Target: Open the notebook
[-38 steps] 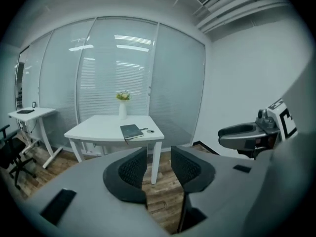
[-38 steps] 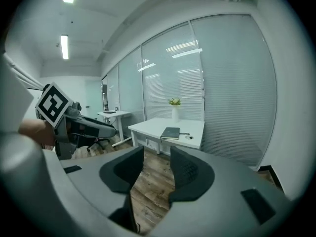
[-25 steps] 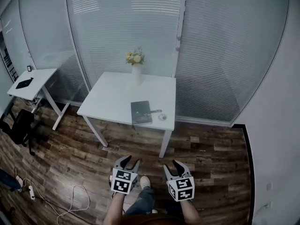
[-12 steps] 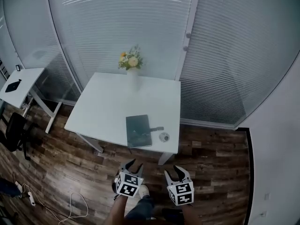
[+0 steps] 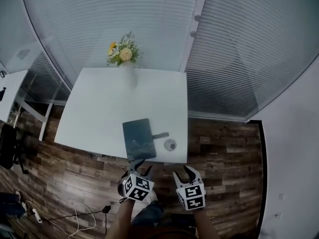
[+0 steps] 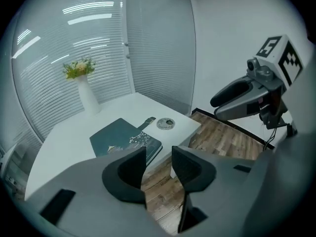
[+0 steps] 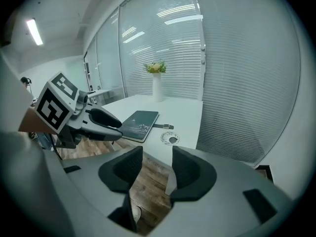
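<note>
Hovering over the wood floor [image 5: 224, 153] at the front edge of a white table [image 5: 99, 108], a person's two grippers are held side by side, both empty. The left gripper [image 5: 141, 167] and the right gripper [image 5: 182, 173] each have their jaws wide apart and opening, with only floorboards showing in the gap. The notebook [image 5: 138, 138], dark-covered and closed, lies flat on the table close to that front edge, just beyond the left gripper. A strap [image 5: 160, 135] juts from its right side, and a small round disc [image 5: 170, 144] lies just beside it. A white vase [image 5: 128, 74] of yellow flowers [image 5: 121, 53] stands at the table's far edge, before glass walls hung with blinds [image 5: 239, 49]. A dark chair [image 5: 7, 146] stands well to the left.
</note>
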The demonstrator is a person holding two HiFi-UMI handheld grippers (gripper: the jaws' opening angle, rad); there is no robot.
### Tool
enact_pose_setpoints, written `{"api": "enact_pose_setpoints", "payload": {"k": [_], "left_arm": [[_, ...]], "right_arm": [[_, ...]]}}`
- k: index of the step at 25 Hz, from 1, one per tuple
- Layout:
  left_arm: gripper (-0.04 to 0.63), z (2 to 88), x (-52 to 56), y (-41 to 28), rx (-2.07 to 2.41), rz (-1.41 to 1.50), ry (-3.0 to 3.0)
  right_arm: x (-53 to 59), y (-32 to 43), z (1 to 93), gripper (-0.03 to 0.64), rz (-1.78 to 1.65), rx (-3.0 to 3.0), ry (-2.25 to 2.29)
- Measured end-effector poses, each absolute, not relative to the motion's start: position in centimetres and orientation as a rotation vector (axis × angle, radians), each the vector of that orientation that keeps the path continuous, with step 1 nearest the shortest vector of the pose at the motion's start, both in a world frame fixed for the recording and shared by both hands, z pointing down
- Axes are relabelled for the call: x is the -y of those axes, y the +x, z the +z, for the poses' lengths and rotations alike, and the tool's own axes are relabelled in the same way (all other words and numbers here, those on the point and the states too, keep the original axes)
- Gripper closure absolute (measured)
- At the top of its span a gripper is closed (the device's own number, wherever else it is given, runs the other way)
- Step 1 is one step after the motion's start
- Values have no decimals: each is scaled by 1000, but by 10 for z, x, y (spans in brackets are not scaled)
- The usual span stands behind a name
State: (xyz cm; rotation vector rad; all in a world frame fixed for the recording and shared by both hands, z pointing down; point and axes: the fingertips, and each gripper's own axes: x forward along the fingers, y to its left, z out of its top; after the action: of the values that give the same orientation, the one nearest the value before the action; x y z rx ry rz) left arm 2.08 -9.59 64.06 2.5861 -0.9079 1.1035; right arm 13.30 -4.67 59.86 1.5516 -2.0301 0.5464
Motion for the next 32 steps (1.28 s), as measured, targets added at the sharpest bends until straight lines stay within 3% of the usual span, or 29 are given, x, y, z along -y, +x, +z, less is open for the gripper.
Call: {"api": "enact_pose_setpoints", "payload": {"k": [32], "left_arm": [[405,684,124,56,755,1338,2621]], "right_arm": [[77,139,620,425,679,2079,1518]]}}
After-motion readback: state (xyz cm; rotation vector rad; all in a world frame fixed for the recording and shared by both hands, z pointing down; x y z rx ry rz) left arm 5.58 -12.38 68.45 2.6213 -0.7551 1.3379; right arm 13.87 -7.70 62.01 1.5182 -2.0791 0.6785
